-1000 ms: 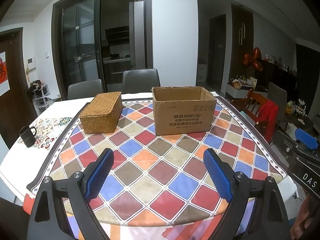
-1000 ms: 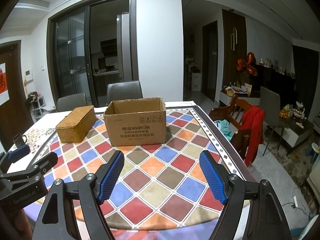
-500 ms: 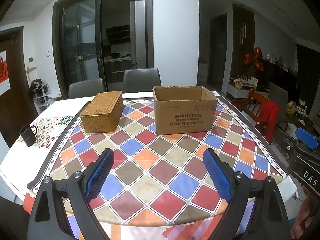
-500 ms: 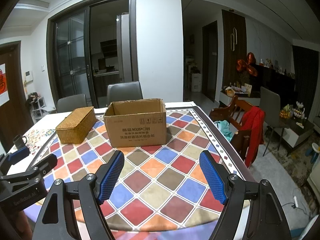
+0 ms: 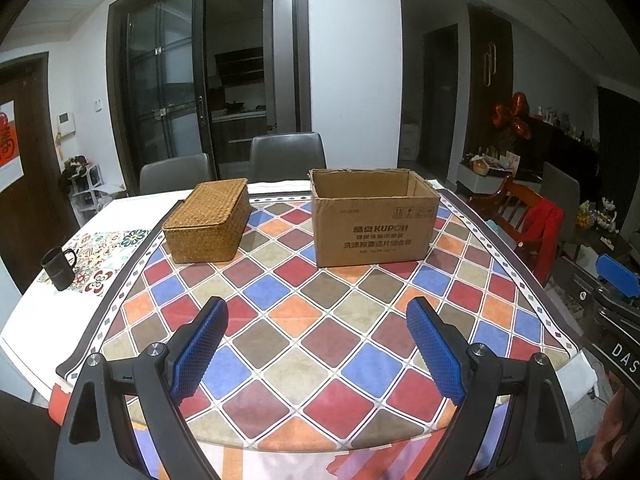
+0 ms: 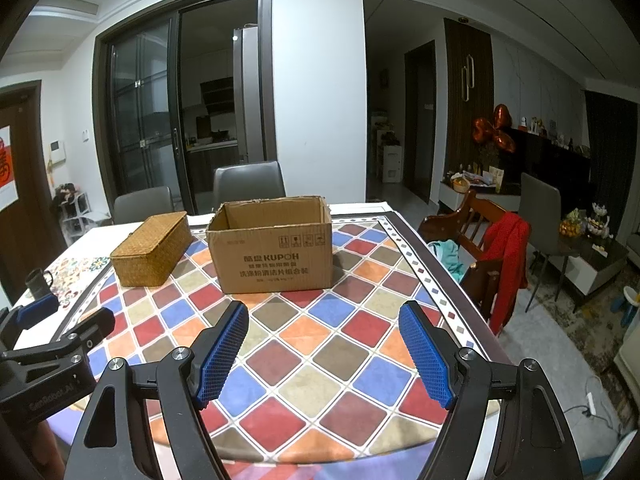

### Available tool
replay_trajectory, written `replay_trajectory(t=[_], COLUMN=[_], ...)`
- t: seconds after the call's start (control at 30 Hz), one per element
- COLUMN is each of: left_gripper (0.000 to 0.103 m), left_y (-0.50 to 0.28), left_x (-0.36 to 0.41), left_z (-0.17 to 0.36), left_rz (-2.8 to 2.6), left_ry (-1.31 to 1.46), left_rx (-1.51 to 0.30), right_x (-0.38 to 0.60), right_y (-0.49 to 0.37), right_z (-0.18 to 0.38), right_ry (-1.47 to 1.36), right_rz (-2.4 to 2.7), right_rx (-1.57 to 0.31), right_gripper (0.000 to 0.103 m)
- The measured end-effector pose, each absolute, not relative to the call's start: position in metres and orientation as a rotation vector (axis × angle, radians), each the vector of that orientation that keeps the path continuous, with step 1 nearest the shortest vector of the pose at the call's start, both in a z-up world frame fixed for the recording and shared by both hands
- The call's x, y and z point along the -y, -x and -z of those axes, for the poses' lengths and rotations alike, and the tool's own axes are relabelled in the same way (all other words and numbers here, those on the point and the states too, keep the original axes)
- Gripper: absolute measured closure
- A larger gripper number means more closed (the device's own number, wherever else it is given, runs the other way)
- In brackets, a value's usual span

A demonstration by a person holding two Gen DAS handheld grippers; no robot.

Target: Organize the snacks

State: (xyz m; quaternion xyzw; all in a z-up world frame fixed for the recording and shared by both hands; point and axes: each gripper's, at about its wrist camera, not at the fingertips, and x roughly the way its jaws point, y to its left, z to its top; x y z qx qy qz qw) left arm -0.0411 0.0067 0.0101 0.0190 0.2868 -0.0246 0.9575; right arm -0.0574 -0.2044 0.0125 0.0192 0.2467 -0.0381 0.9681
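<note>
**Both grippers hang wide and empty, no snack in sight**

The left gripper (image 5: 316,344) hovers over the near edge of the table (image 5: 288,364), its blue pads spread far apart with nothing between them. The right gripper (image 6: 322,350) does the same just beside it, jaws equally wide and empty; held back like this, both keep the whole tabletop in view.

From the left wrist, the cardboard box (image 5: 372,220) stands at about 12 o'clock, top open, its dark interior hidden below the front wall. The woven basket (image 5: 208,222) sits at 11 o'clock with its lid on, near the box but apart from it. A black mug (image 5: 59,264) waits at 9 o'clock on the patterned mat, well clear of both.

No loose snacks show anywhere on the checkered cloth. They may lie inside the box waiting to come out, or already be stowed under the basket lid: this scene fits either, and the pictures cannot settle which.
</note>
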Motion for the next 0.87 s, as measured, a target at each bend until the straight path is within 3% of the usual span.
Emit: replay_trajectory(t=[0.87], left_gripper=[0.011], left_y=[0.0405], left_x=[-0.0077], left_z=[-0.0085], left_rz=[0.050], left_ry=[-0.039], left_rx=[-0.581], right_x=[0.2042], right_y=[0.0576], right_z=[-0.0117], right_ry=[-0.038], right_rz=[0.077], right_rx=[-0.498], right_gripper=[0.025])
